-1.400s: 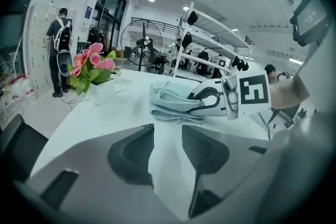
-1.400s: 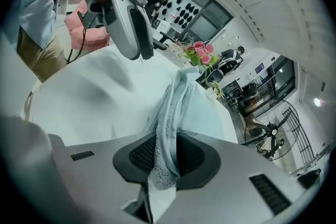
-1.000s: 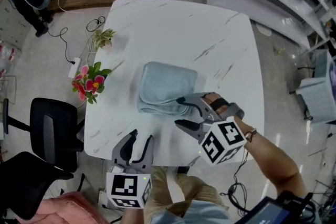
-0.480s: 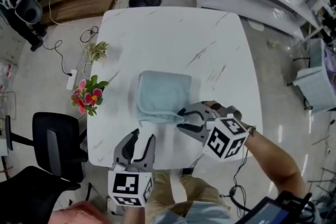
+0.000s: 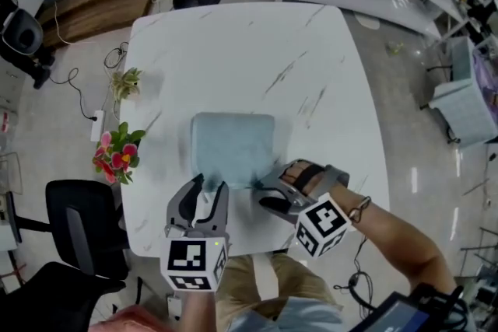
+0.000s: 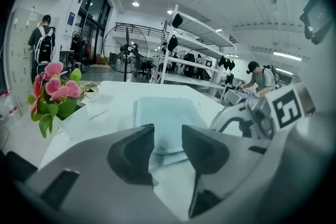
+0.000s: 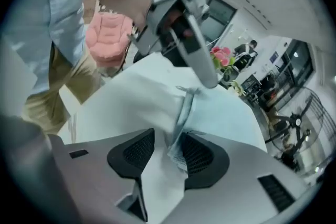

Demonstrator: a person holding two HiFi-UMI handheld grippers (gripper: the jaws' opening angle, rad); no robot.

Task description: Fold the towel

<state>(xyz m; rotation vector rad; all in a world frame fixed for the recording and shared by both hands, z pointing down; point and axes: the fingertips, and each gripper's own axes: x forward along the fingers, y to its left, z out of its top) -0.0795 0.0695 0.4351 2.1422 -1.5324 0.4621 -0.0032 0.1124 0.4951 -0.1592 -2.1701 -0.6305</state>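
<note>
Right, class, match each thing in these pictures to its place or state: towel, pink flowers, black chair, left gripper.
Things:
1. towel
2. pink flowers
3. black chair
4. left gripper

Places or states:
A. off the left edge of the table, level with the towel in the head view
B. jaws apart, holding nothing
C. folded, lying on the table
D. on the floor by the table's near left corner

Right pairs: 1-C, 2-A, 3-D, 4-B.

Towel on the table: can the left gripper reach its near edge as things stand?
Probably yes. The left gripper has its jaws apart and empty, aimed at the near edge of the towel just ahead; nothing lies between.
</note>
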